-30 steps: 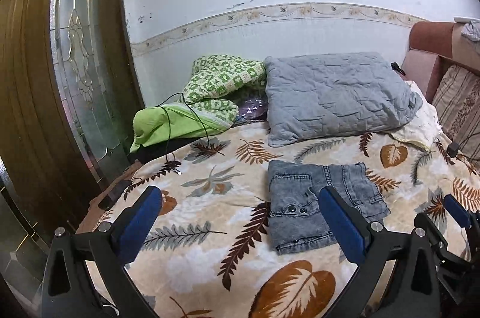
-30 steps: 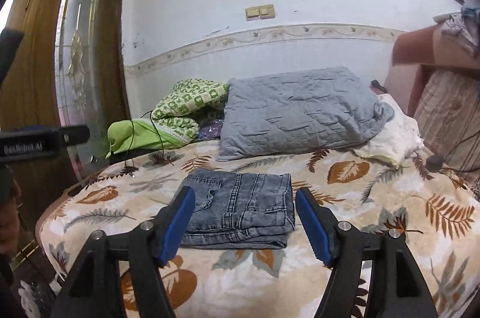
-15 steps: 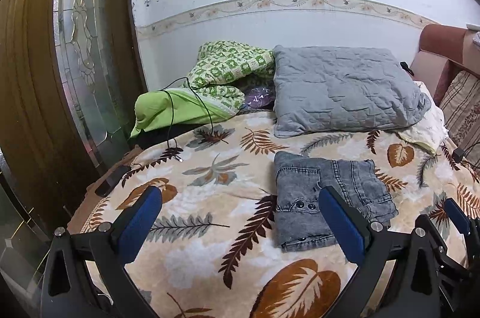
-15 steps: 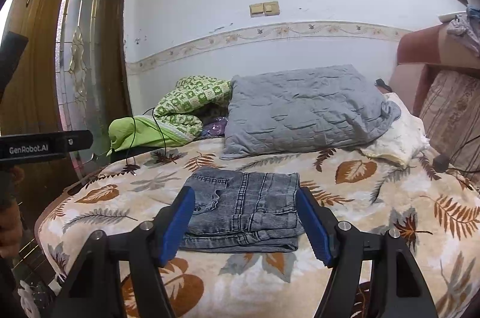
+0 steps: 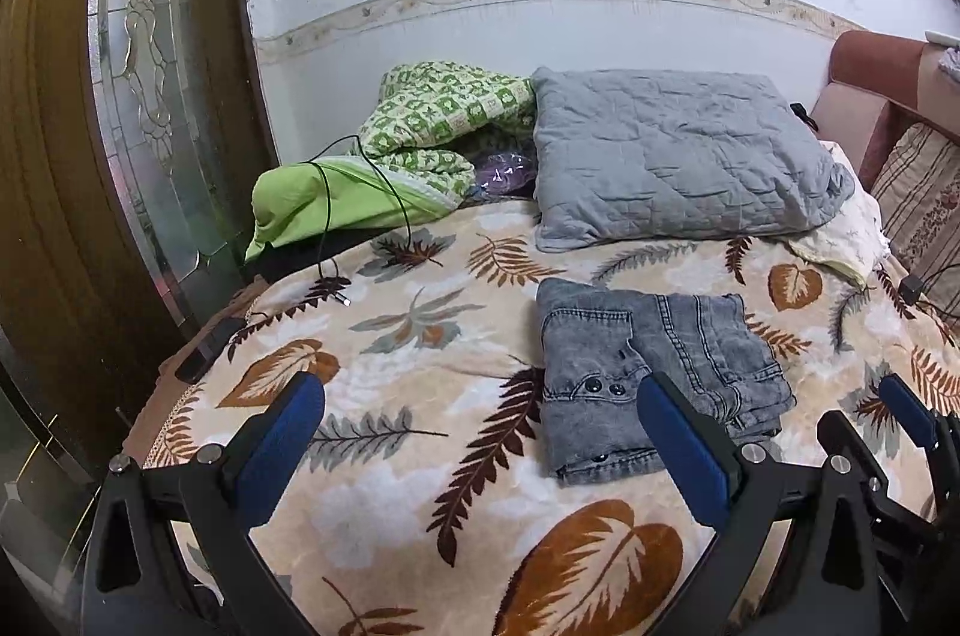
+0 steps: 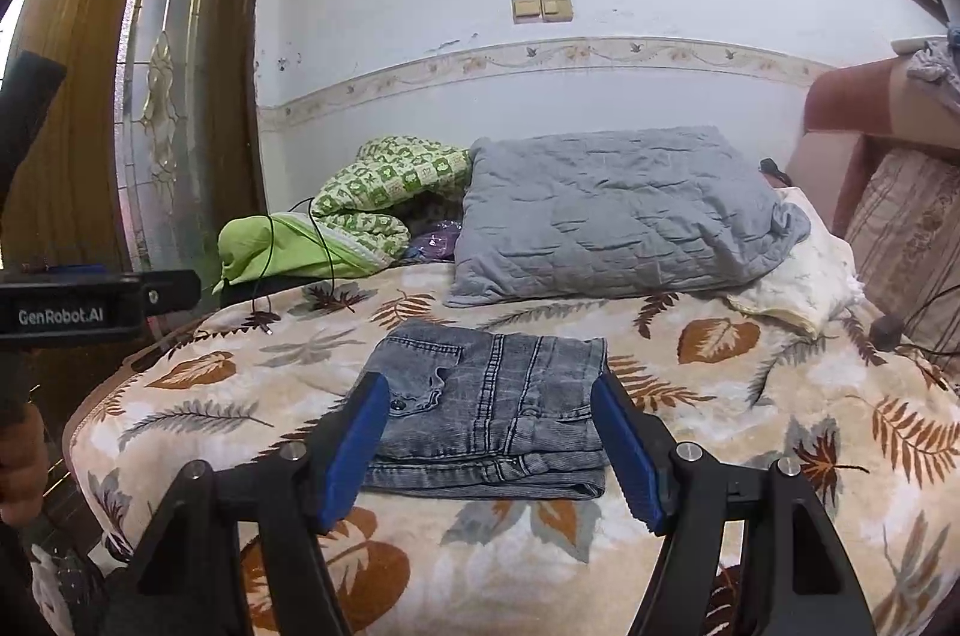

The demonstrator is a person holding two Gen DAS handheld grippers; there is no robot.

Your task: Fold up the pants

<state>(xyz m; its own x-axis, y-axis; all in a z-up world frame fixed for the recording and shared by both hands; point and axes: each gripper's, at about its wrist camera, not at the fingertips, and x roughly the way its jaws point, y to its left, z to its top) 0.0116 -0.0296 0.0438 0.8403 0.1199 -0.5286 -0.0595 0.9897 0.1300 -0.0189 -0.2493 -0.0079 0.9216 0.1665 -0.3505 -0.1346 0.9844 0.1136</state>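
Lying folded at the centre of the right wrist view, the grey denim pants (image 6: 492, 408) are resting on the leaf-print blanket (image 6: 750, 396), below the grey pillow (image 6: 612, 210). Both the right gripper (image 6: 489, 447) and left gripper (image 5: 480, 447) are standing with jaws apart, gripping nothing.

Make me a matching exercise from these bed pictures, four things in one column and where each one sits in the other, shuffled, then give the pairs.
Things
1. folded grey denim pants
2. grey quilted pillow
3. green patterned blanket
4. beige twin wall switch

Places
A. bunched to the left of the pillow
B. on the wall above the patterned border strip
C. flat on the leaf-print bedspread, in front of the pillow
D. at the far side of the bed by the wall

Pairs: 1-C, 2-D, 3-A, 4-B
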